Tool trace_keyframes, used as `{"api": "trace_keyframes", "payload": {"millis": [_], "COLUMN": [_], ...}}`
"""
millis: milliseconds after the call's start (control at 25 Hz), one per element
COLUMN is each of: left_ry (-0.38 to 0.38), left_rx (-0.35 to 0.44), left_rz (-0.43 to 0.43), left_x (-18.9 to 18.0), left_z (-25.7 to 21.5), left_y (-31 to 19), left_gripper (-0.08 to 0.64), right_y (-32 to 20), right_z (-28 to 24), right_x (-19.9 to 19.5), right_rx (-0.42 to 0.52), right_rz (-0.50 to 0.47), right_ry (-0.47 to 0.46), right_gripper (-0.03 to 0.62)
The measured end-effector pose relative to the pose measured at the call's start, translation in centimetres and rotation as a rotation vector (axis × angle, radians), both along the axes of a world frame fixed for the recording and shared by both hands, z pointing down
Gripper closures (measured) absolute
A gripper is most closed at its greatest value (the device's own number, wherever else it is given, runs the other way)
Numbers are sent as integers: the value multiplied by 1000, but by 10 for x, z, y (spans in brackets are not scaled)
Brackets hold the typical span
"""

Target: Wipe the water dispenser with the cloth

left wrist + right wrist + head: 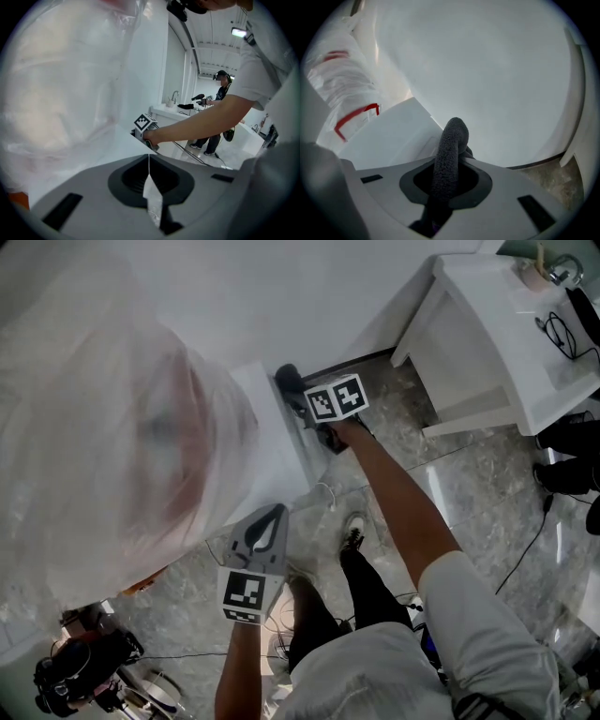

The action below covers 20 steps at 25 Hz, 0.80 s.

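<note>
**A:** Where is the cloth sitting?

**B:** Your right gripper (304, 405) (451, 165) is pinching the dark grey fuzzy cloth (287, 379) (450, 149). Its jaws are pressing in on the rolled fabric, which is sticking out past the tips. In the head view it is lying at 12 o'clock from centre, at the far corner of the white box-shaped water dispenser (270, 432) (389, 133). I cannot tell whether it is touching the dispenser.

**A:** And my other claw?

**B:** Your left gripper (273, 521) (149, 157) is hanging at 6 o'clock, just beside the dispenser's near edge. Its jaws are meeting at the tips and carrying nothing.

**A:** What is filling 9 o'clock?

**B:** The big bottle wrapped in cloudy clear plastic (103, 427) (61, 79) is sitting on the dispenser. A white table (487, 282) is standing at 2 o'clock, well apart.
</note>
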<state>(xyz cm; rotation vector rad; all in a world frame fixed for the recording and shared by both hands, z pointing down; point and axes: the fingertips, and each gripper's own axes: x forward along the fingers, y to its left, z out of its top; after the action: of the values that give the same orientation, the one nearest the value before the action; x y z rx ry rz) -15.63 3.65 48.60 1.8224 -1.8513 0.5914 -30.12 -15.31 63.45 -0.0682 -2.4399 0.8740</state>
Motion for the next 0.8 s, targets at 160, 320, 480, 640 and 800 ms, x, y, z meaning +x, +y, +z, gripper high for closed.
{"api": "trace_keyframes", "payload": {"millis": [160,320,480,640,800], "left_ry": [25,27,28,48,56], "left_rx": [-3,3,21,24,15], "left_rz": [17,58,71,71,76], "left_x": [5,14,15,21,30], "left_z": [6,6,1,-1,-4], "left_y": [-1,0,-1,8,20], "left_gripper": [543,543,543,543,543], "right_y": [1,18,43,79,107], "right_z": [-46,-91,-106,-96,-60], "right_x": [-2,15,46,91,133], "right_rx": [69,51,-3,-117,-240], "right_rz": [-9,-8,-40,-45,-3], "right_ry": [-165,-314,-377,-370,-327], "right_gripper": [534,534,534,534,535]}}
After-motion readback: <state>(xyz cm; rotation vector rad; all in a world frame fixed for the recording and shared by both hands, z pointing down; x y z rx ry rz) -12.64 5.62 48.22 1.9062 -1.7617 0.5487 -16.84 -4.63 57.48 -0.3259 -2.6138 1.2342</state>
